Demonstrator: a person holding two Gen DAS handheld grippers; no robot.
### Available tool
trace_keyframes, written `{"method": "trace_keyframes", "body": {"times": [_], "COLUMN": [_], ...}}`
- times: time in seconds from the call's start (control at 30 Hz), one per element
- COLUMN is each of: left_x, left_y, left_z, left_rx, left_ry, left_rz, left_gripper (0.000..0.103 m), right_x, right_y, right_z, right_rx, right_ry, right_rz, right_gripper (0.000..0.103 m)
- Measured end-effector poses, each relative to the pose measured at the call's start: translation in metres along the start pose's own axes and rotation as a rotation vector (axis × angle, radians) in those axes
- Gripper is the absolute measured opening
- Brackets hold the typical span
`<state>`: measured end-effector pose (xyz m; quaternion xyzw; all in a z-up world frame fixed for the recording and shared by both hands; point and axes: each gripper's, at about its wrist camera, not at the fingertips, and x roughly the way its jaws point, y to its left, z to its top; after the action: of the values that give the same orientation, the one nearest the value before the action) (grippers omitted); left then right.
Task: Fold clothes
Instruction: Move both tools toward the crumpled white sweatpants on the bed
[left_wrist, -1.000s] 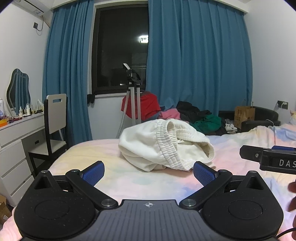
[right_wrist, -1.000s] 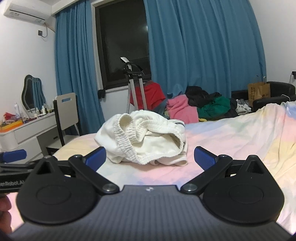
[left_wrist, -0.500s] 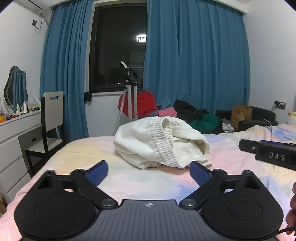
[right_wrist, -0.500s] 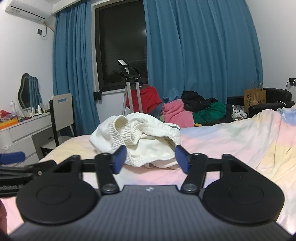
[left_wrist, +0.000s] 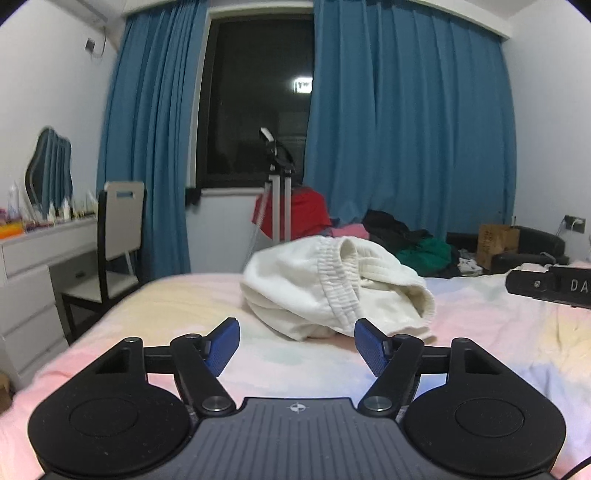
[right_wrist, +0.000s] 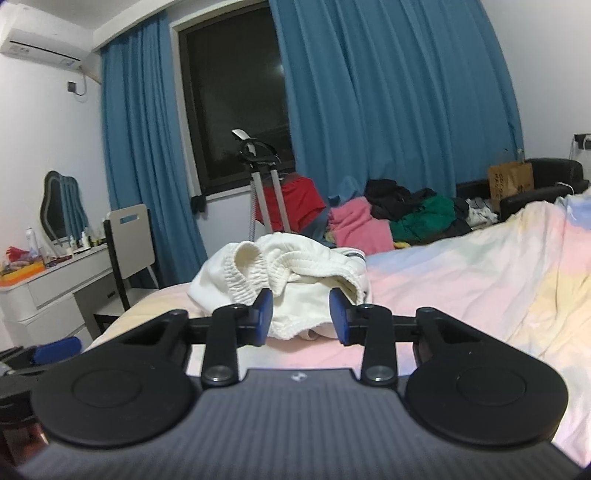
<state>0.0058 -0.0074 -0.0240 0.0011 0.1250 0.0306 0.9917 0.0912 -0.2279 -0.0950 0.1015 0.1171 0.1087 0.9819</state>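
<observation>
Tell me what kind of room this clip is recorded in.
A home bedroom, most likely: a bed with a pastel sheet holding a crumpled white garment, a dressing table with a mirror, and blue curtains at the window.

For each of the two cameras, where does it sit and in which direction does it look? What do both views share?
Left wrist view: sits on the left gripper, low over the bed, facing the window; its open jaws show, and the right gripper's side at the right edge.
Right wrist view: sits on the right gripper, facing the same way from further right; its jaws, partly closed and empty, show, and the left gripper's blue tip at the left edge.
Shared: white garment, chair, blue curtains.
</observation>
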Motion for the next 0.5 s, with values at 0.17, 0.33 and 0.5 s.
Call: {"method": "trace_keyframes", "body": {"times": [0.17,0.33,0.5], "left_x": [0.0,0.006,0.013], "left_y": [-0.002,-0.004,-0.003], "left_z": [-0.001,-0.001,0.0], "left_rx": [0.008,0.062,0.031], "left_ry": [-0.02,0.038,0.073], "left_rz": [0.013,-0.021,-0.047], "left_gripper": [0.071,0.069,0.069], "right_x": [-0.001,-0.004,-0.005], "right_y": [0.003,0.003,-0.003], "right_z": [0.001,0.005,0.007], "right_rx": [-0.022,-0.023,0.0], "right_ry": [0.0,-0.021,-0.016], "right_rz": [-0.018,-0.035,-0.047], "right_gripper": [0.037,0.037,0.037]}}
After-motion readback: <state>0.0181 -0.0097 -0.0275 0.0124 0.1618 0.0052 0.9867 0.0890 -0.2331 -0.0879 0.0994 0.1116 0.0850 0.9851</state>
